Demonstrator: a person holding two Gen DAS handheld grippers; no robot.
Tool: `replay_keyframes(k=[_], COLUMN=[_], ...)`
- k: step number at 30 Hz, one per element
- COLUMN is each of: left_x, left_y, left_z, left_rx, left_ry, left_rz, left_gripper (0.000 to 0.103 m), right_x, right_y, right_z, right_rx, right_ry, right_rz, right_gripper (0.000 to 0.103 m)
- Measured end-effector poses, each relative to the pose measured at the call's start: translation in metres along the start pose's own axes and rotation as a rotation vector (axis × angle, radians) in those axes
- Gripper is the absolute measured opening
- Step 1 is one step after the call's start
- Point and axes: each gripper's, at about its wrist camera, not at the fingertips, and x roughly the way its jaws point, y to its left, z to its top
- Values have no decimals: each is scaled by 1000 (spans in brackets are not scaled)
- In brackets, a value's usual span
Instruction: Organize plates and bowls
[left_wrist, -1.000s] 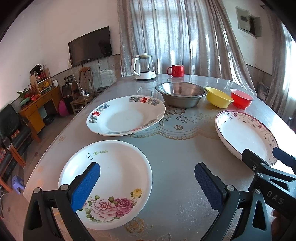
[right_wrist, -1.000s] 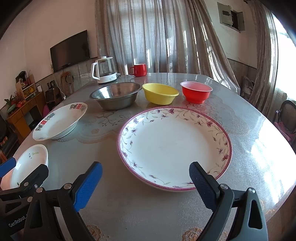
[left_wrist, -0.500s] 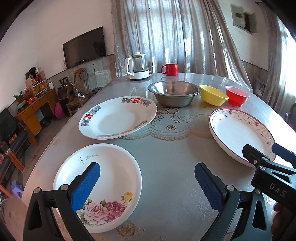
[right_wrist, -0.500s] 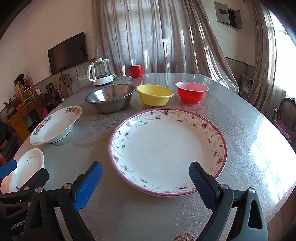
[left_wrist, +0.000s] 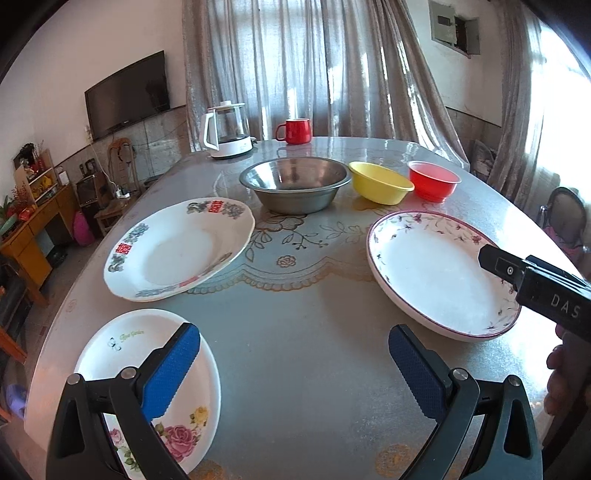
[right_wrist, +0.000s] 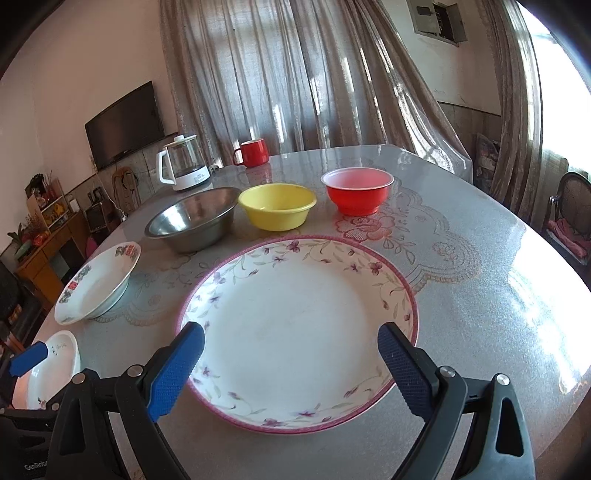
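Three plates lie on the round table: a small rose plate (left_wrist: 147, 369) at the near left, a medium plate with red marks (left_wrist: 177, 247) behind it, and a large pink-rimmed floral plate (right_wrist: 299, 325) at the right. Behind them stand a steel bowl (left_wrist: 295, 181), a yellow bowl (left_wrist: 378, 181) and a red bowl (left_wrist: 434, 181) in a row. My left gripper (left_wrist: 295, 354) is open and empty over the table, its left finger above the rose plate. My right gripper (right_wrist: 291, 354) is open and empty, straddling the near edge of the large plate.
A white glass kettle (left_wrist: 227, 131) and a red mug (left_wrist: 295, 131) stand at the table's far edge. The table (left_wrist: 314, 332) has a patterned glossy cover. Curtains hang behind; a chair (right_wrist: 569, 221) stands at the right; a TV and a cabinet are at the left.
Both grippers have moved forward and to the right. The right gripper now reaches over the near rim of the large plate. Both stay open; no dish has moved.
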Motion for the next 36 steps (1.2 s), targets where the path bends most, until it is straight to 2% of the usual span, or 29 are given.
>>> replay_keyframes(k=[7,15,21,22,24,25,27,28,30,32,34,36], left_x=[11,35,60,64,70,72,76,78,85,95,96,94], left_y=[-17,-36,-34,-33,-28,-26,-25,-26,-29,-31,-34,-39], left_z=[8,17,25,27,31,33,37,39,41,41,42,42], left_rx=[40,51,-49,-65,-111,-130,-144,-141,-134,-147,-142,-128], left_ry=[25,109,220,239,252,248,248,254,282,320,315,297], left_rz=[-74,-237,-359,-382,-385,-380,-377,-379,-382,-413,-416,-424], left_gripper=[103,103,103,103,103,102,97,90,80,63,61,54], right_x=[8,31,51,53,58,60,63,64,65,66,68,69], right_y=[-37,-75,-86,-87,-90,-91,-92,-92,-93,-92,-93,-93], right_z=[17,24,22,22,21,20,18,18,17,17,18,18], right_rx=[70,140,157,158,169,170,165,163,151,139,139,133], right_ry=[14,69,127,136,148,158,171,173,173,176,180,183], right_rz=[1,4,54,61,85,97,100,104,106,107,116,119], right_gripper=[97,97,96,95,90,84,69,59,52,40,40,40])
